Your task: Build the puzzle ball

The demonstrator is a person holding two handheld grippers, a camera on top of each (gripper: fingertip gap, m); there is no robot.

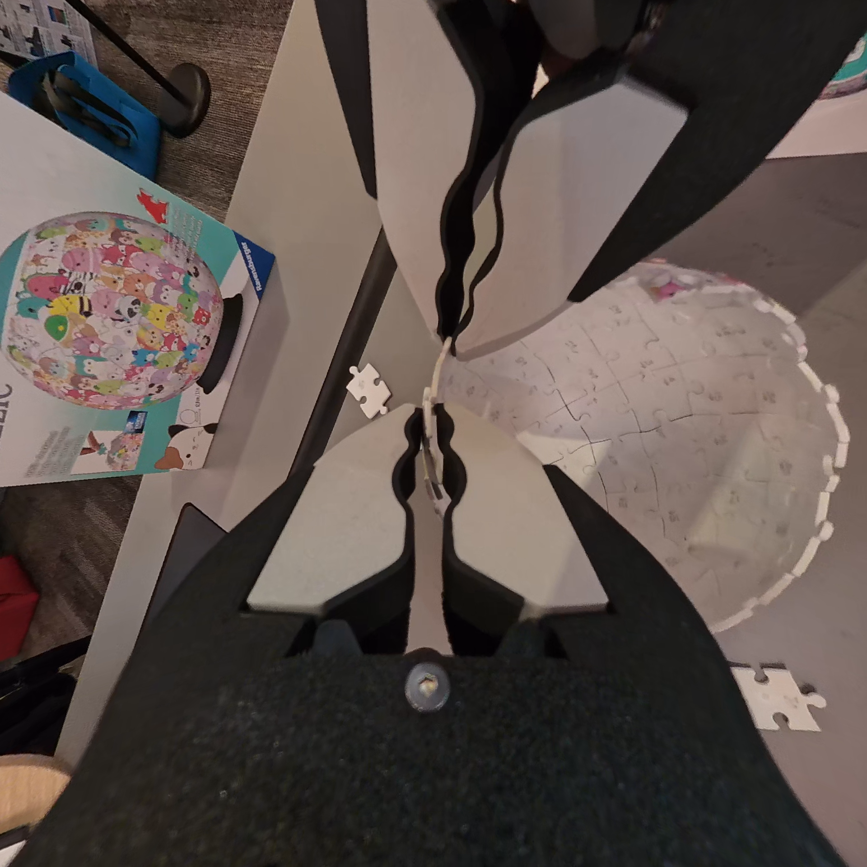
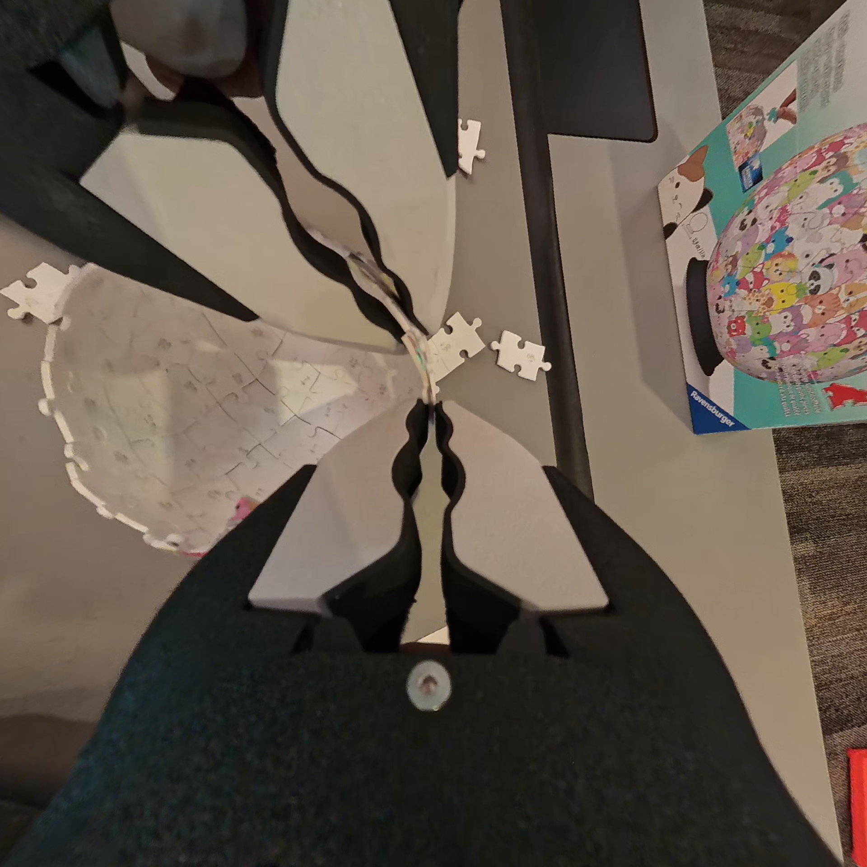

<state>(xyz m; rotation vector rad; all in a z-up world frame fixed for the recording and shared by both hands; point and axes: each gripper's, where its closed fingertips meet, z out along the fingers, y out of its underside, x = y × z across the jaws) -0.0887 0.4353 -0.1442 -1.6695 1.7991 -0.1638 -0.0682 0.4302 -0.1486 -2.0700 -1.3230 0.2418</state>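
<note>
The half-built puzzle ball (image 1: 680,445) is a white bowl of joined pieces, open side toward the cameras, and also shows in the right wrist view (image 2: 164,413). My left gripper (image 1: 428,417) is shut deep on the bowl's rim. It enters the right wrist view from the top left (image 2: 403,338). My right gripper (image 2: 429,407) is shut by its tips on a puzzle piece (image 2: 424,370) at the rim's edge, right beside the left gripper's hold. It comes in from the top of the left wrist view (image 1: 448,338).
Loose white pieces lie on the grey table (image 2: 633,281), two near the rim (image 2: 457,345) (image 2: 520,356), one farther off (image 2: 469,145), one by the bowl (image 1: 779,699). The puzzle box (image 1: 117,328) lies on a neighbouring table across a dark gap (image 2: 549,281). My two grippers' fingertips are within a few centimetres of each other. From either gripper's tips it is about 20 cm to the bowl (image 1: 779,699). It turns up in the right wrist view (image 2: 42,296) as well.
</note>
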